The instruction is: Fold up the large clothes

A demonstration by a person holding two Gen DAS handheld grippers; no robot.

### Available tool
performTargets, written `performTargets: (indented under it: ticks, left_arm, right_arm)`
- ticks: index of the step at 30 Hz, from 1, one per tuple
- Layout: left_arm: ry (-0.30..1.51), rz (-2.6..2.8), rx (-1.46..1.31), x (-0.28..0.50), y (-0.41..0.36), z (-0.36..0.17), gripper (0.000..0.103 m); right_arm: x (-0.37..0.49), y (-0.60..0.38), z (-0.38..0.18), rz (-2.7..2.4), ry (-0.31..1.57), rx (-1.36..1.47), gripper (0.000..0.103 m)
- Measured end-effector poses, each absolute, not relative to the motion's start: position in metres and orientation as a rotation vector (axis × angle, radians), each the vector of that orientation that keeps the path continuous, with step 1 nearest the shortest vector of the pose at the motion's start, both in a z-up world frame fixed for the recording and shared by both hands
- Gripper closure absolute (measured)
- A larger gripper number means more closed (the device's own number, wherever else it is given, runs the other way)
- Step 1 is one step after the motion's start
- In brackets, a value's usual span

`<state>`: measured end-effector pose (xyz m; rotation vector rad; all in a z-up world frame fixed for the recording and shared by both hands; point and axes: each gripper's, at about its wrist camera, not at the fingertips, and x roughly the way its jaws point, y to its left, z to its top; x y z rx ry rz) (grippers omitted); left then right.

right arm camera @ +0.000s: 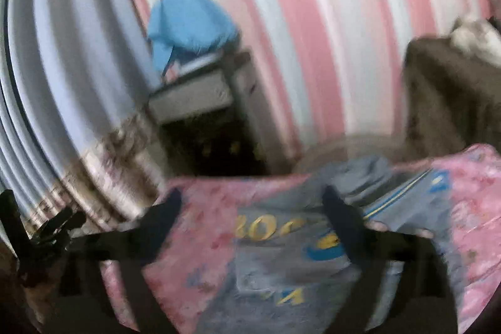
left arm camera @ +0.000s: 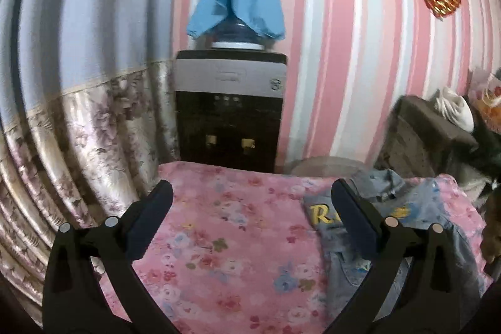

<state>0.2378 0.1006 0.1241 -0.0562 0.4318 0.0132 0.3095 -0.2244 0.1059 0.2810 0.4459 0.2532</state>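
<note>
A light blue denim jacket (left arm camera: 404,227) with yellow letters lies folded on the right part of a pink floral cloth (left arm camera: 228,233). My left gripper (left arm camera: 250,208) is open and empty above the cloth, its right finger over the jacket's left edge. In the blurred right wrist view the jacket (right arm camera: 281,259) lies under my right gripper (right arm camera: 252,212), which is open and empty above it. The pink cloth (right arm camera: 203,208) shows around the jacket.
A black and silver water dispenser (left arm camera: 230,111) with a blue cloth cover (left arm camera: 238,2) stands behind the surface against a pink striped wall. Curtains (left arm camera: 78,83) hang at the left. A dark cabinet (left arm camera: 429,133) with white items stands at the right.
</note>
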Motion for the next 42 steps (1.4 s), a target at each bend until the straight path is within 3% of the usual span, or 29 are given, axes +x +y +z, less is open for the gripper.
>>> performTargets:
  ticks: [5,9,14,18,20,21,22,25,29,32,35,36,37,39,42]
  left_arm:
    - [0.531,-0.078,-0.040,0.261,0.059,0.094,0.003]
    - [0.634,-0.161,-0.011,0.281,0.005,0.054,0.003]
    - [0.734,-0.202,0.026,0.301,-0.051,0.003,0.003]
    - [0.768,-0.184,0.041,0.318,-0.075,-0.021,0.004]
    - [0.810,-0.172,0.076,0.333,-0.087,-0.038,0.032]
    - [0.843,-0.184,0.074,0.341,-0.091,-0.045,0.070]
    - [0.863,-0.198,0.055,0.347,-0.092,-0.048,0.085]
    - [0.802,-0.155,0.037,0.360,-0.086,-0.035,0.092]
    - [0.698,-0.103,-0.020,0.371,-0.058,0.015,0.093]
    - [0.693,-0.054,0.014,0.391,-0.048,0.033,0.089]
    - [0.759,-0.047,0.065,0.419,-0.052,0.013,0.087]
    - [0.801,-0.056,0.052,0.426,-0.051,0.002,0.076]
    - [0.828,-0.063,0.029,0.430,-0.049,-0.006,0.039]
    - [0.790,-0.071,-0.069,0.419,-0.037,-0.015,0.004]
    - [0.788,-0.120,-0.118,0.400,-0.030,-0.023,0.003]
  right_arm:
    - [0.297,-0.320,0.085,-0.009,0.421,0.269,0.009]
    - [0.294,-0.383,0.034,-0.169,0.453,0.293,0.009]
    - [0.298,-0.404,-0.021,-0.186,0.531,0.312,0.009]
    - [0.302,-0.404,-0.025,-0.186,0.552,0.284,0.009]
    - [0.295,-0.404,-0.023,-0.174,0.550,0.298,0.009]
    - [0.293,-0.403,-0.022,-0.166,0.549,0.303,0.009]
    - [0.295,-0.404,-0.023,-0.164,0.551,0.300,0.009]
    - [0.297,-0.405,-0.026,-0.167,0.560,0.278,0.009]
    - [0.302,-0.403,-0.023,-0.188,0.566,0.220,0.009]
    - [0.319,-0.402,-0.021,-0.201,0.607,0.154,0.009]
    - [0.353,-0.400,-0.032,-0.218,0.672,0.072,0.009]
    - [0.363,-0.400,-0.037,-0.214,0.689,0.063,0.009]
    - [0.369,-0.400,-0.042,-0.206,0.703,0.070,0.009]
    - [0.376,-0.396,-0.053,-0.171,0.754,0.090,0.009]
    - [0.367,-0.379,-0.059,-0.091,0.721,0.041,0.009]
